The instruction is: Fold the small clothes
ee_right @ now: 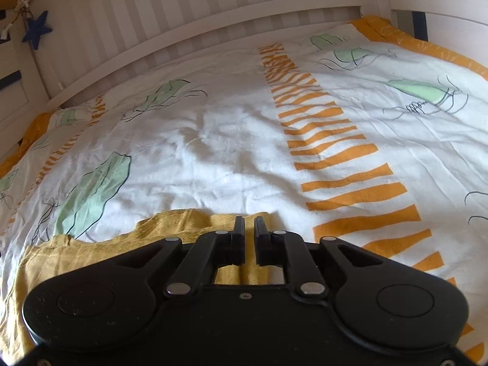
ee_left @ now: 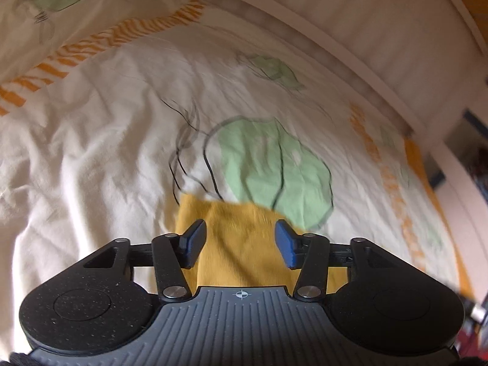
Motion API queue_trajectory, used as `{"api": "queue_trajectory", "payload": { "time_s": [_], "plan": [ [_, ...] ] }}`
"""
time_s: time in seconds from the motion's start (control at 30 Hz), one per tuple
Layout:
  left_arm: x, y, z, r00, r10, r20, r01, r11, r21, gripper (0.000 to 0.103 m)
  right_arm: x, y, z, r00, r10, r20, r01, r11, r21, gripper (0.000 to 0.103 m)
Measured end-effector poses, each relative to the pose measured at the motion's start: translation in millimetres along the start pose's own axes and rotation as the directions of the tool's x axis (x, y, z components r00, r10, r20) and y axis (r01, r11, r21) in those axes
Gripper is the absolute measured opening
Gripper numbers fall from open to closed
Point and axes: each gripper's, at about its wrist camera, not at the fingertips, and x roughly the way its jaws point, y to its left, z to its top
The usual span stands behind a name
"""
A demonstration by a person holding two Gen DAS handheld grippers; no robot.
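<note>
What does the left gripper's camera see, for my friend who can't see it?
The left gripper, blue fingers open, hovers over a yellow cloth lying on a white bedsheet printed with green leaves and orange stripes. The picture is a bit blurry.

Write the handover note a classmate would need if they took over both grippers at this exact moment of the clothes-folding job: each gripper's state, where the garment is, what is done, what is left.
Left gripper: open, blue fingers spread over the yellow garment, holding nothing.
Right gripper: fingers nearly together with a thin gap, over the garment's far edge; whether cloth is pinched cannot be told.
Garment: lies on the patterned bed cover, rumpled along its far edge in the right wrist view.
Done: no finished fold is visible.
Left: probably get a grip on the edges, fold, then smooth it flat.
</note>
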Motion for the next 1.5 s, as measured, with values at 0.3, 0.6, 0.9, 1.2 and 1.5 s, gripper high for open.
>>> {"api": "queue_trajectory", "payload": {
  "time_s": [0.3,0.6,0.9,1.2,1.5],
  "plan": [
    [-11.3,7.2,-65.3,0.984,-0.007,-0.175,0.02,0.997,0.07,0.053,-18.7,41.9,-14.4,0.994,0.102,-0.026,-0.104,0.989,-0.108,0.046],
    [-12.9,11.1,-80.7,0.982,-0.061,-0.181,0.078,0.993,0.09,0.053,-32.3,65.9,-41.6,0.982,0.181,-0.055,-0.184,0.981,-0.061,0.048],
    [-10.8,15.3,-82.7,0.981,-0.084,-0.177,0.093,0.994,0.049,0.002,-55.1,64.5,-66.7,0.981,0.185,-0.056,-0.189,0.98,-0.07,0.058],
    [-28.3,35.1,-82.7,0.982,-0.006,-0.189,0.009,1.0,0.014,0.003,-55.9,69.1,-79.6,0.99,0.136,-0.037,-0.141,0.976,-0.168,0.072],
    [-23.4,36.3,-88.7,0.983,-0.076,-0.165,0.076,0.997,-0.004,0.03,-54.0,78.1,-88.4,0.995,0.086,-0.05,-0.097,0.957,-0.273,0.086]
  ]
}}
